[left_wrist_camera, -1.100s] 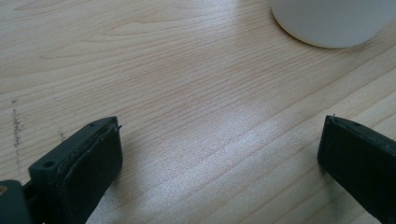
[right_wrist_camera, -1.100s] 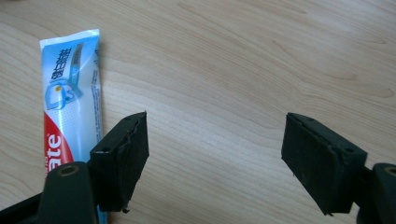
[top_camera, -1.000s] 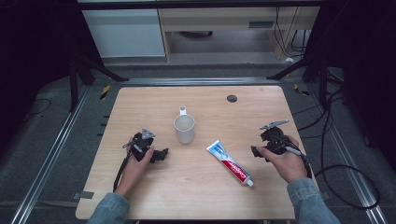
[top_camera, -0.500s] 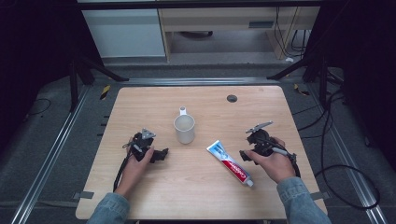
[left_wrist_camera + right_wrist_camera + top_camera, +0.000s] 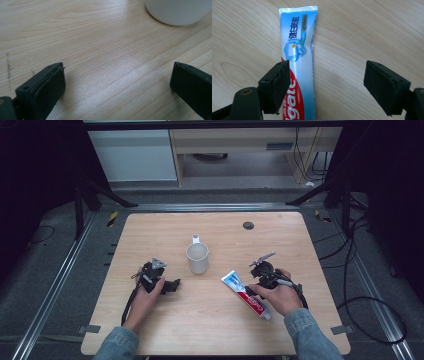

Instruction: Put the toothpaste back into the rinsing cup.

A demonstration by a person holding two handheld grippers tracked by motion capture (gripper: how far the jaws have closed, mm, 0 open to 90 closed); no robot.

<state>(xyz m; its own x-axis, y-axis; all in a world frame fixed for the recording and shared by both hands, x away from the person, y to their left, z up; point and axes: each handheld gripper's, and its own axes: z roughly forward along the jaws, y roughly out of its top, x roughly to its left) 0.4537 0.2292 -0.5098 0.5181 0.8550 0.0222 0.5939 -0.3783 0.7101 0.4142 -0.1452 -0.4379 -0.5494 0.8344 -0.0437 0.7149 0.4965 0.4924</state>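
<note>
High view: a wooden table (image 5: 210, 320) carries a white mug (image 5: 197, 258) near its centre, handle pointing away from the person, and a toothpaste tube (image 5: 247, 294) lying flat and diagonal to the mug's right. The left gripper (image 5: 172, 285) rests on the table left of the mug; the right gripper (image 5: 253, 281) sits at the tube's right edge; jaw spacing cannot be told here. A dark round spot (image 5: 248, 225) marks the far side. Left gripper view: jaws spread wide over bare wood, the mug's base (image 5: 178, 11) ahead, apart from both. Right gripper view: jaws spread wide, the left jaw overlapping the tube (image 5: 299, 62), whose crimped end points away; blue-and-red printing is legible.
</note>
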